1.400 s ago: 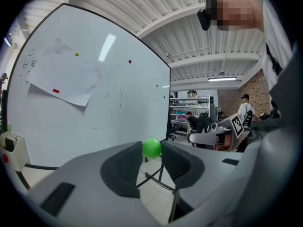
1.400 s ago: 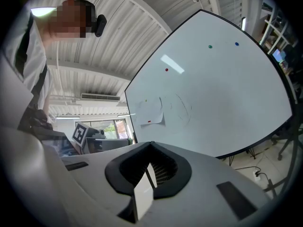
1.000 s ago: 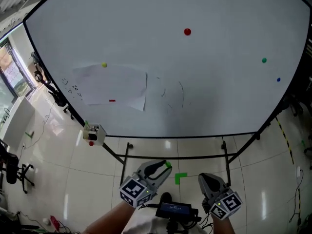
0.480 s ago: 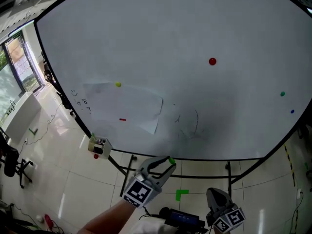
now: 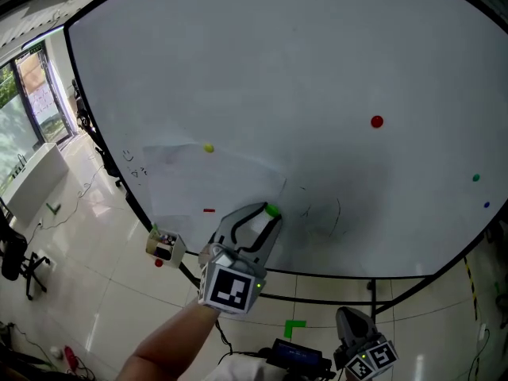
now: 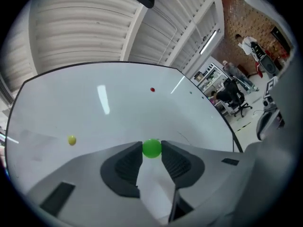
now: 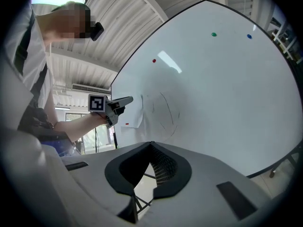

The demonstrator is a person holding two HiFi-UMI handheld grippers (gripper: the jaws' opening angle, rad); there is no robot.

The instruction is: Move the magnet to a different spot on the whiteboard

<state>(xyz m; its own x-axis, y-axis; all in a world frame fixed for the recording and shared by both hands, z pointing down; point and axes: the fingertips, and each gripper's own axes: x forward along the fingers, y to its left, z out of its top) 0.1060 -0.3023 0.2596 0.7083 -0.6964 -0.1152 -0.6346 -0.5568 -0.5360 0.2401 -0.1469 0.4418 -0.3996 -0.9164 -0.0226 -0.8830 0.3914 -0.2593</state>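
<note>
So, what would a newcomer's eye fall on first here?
The huge whiteboard fills the head view. Before its lower part, the left gripper holds a green magnet between its fingers. A red magnet sits on the board at the right, a yellow magnet at the left.

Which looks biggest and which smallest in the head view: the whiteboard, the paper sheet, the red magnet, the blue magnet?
1. whiteboard
2. paper sheet
3. red magnet
4. blue magnet
The blue one sits far off at the picture's edge, so its true size may match the red one.
</note>
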